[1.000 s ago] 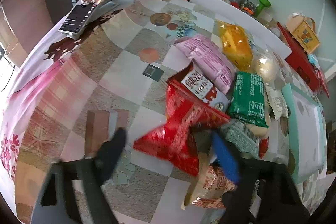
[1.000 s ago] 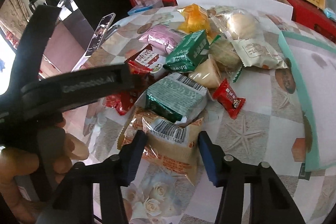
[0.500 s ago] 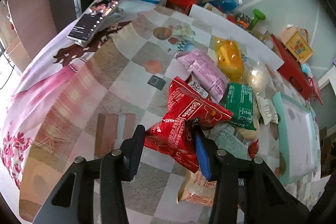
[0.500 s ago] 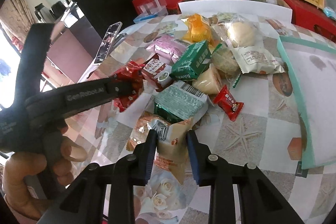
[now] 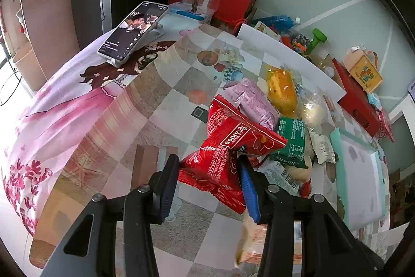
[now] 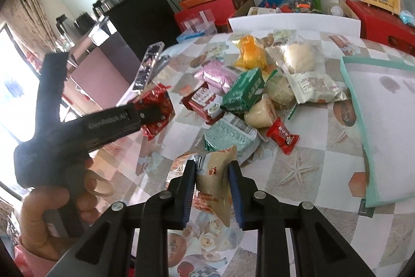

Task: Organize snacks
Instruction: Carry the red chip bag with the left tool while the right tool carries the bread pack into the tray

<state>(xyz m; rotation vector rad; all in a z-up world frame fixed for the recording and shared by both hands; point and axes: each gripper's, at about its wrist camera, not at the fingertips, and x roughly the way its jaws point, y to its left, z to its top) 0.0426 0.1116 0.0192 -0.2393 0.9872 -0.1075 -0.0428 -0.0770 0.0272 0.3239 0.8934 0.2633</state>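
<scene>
1. Left gripper (image 5: 208,186) has its blue pads pressed on the lower half of a red snack bag (image 5: 228,149); the bag sits squeezed between the two fingers and its upper end juts forward, clear of the checked tablecloth (image 5: 145,105).
2. Right gripper (image 6: 211,188) is clamped on a tan snack packet (image 6: 214,181), jaws narrow and closing a little more; the packet stands upright between the pads, its top edge poking above the fingertips.
3. In the right wrist view the left gripper (image 6: 155,113) shows as a black tool held by a hand (image 6: 59,209), to the left of the tan snack packet and carrying the red snack bag (image 6: 158,110) at its tip.
4. Just beyond the tan snack packet lies the snack heap: a pale green pack (image 6: 230,134), a small red wrapper (image 6: 282,135) and a dark green pack (image 6: 245,91).
5. Farther past the heap from the packet are a pink pack (image 6: 216,73), an orange bag (image 6: 250,51) and a clear-wrapped bun (image 6: 298,57).
6. Right of the heap lies a teal-edged tray (image 6: 348,85).
7. Well left of the heap a phone (image 5: 133,30) leans on a stand.
</scene>
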